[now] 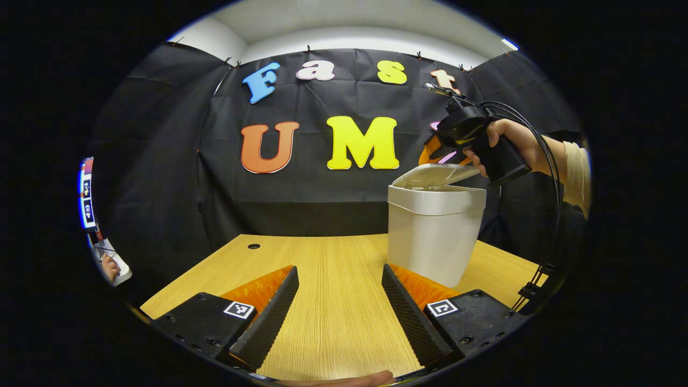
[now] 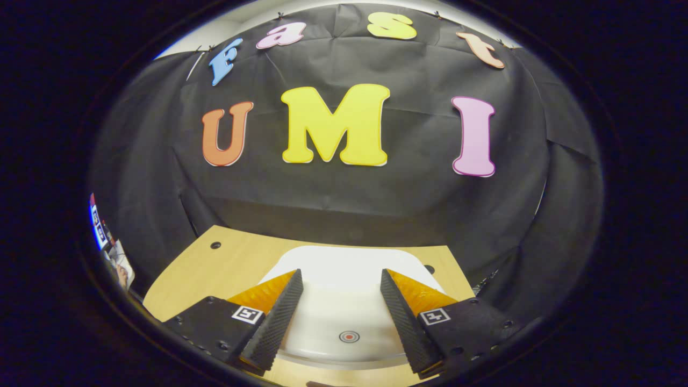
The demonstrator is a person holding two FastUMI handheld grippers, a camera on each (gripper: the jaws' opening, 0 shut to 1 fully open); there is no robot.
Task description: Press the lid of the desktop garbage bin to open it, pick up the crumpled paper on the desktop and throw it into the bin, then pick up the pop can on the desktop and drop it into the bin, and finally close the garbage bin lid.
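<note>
Your right gripper hangs spread wide above the garbage bin, holding nothing, its fingers either side of the white lid with its small red target sticker. Whether the tips touch the lid, you cannot tell. From the left gripper view, the lid sits slightly raised on the bin and your hand holds that gripper just above it. Your left gripper is also spread, empty, low over the wooden table. Square coded tags mark the fingers; no brand writing is readable.

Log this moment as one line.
stage: closing lid | bin: lid partly raised | right hand-held gripper: open, above lid | left hand-held gripper: open, empty
</note>
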